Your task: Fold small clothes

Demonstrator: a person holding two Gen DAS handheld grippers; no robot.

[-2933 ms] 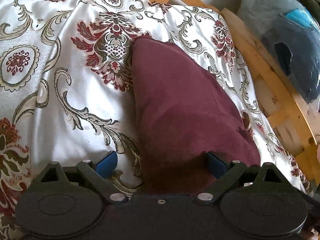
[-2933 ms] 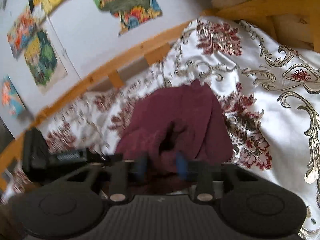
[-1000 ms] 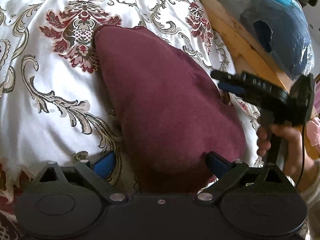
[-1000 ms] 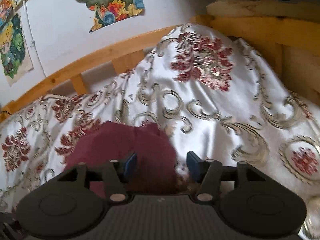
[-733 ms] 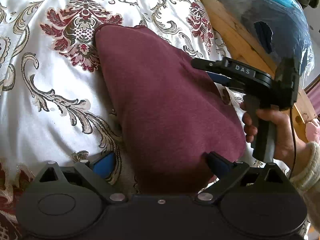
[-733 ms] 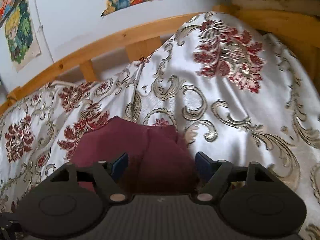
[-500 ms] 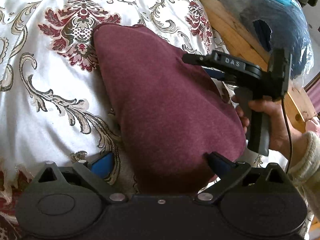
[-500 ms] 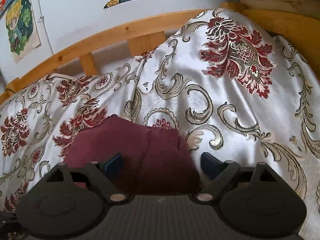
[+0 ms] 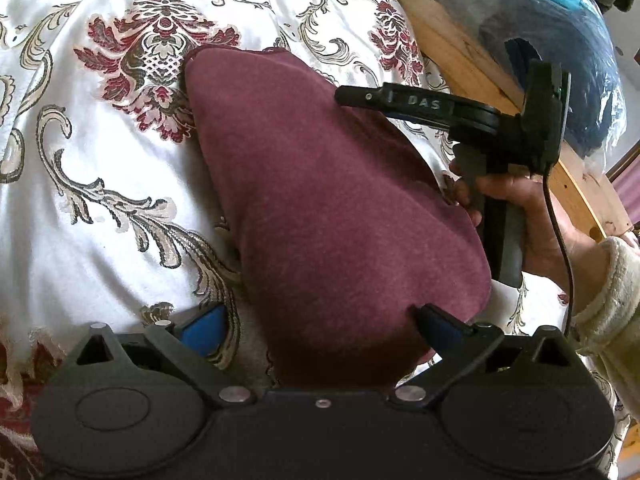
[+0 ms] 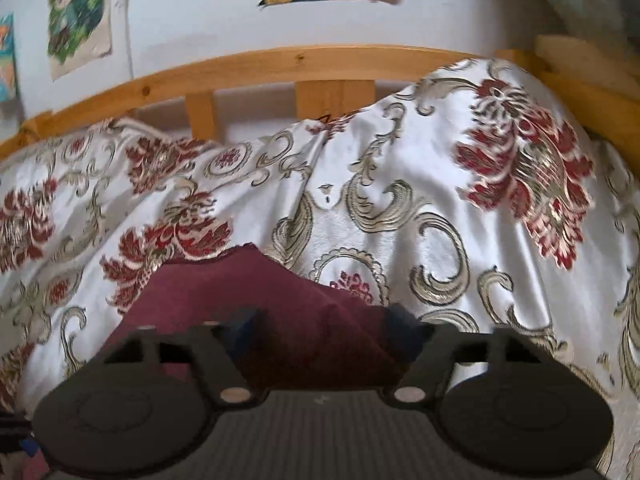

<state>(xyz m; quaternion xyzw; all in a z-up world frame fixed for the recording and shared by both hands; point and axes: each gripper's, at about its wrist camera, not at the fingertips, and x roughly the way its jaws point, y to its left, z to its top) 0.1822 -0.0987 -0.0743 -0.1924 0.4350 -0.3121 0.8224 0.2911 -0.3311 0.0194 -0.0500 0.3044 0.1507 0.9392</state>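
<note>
While spread flat on the patterned bedspread point(image 9: 100, 184), maroon garment point(image 9: 328, 208) fills the centre of the left wrist view, both grippers gaping over it.

Left gripper point(image 9: 320, 320): jaws wide apart at lower frame, straddling the garment's near end, blue pad at left off the cloth. Right gripper point(image 9: 348, 98): enters from the right of that view, held by the right hand point(image 9: 520, 208) in a cream sleeve, tips above the garment's right edge; in its own view point(image 10: 324, 320) the fingers stand apart over a maroon fold at lower centre. Wooden bed rail point(image 10: 280, 64) across the upper frame, posters point(image 10: 80, 12) on the wall; bagged blue bundle point(image 9: 552, 40) upper right of the left wrist view.
</note>
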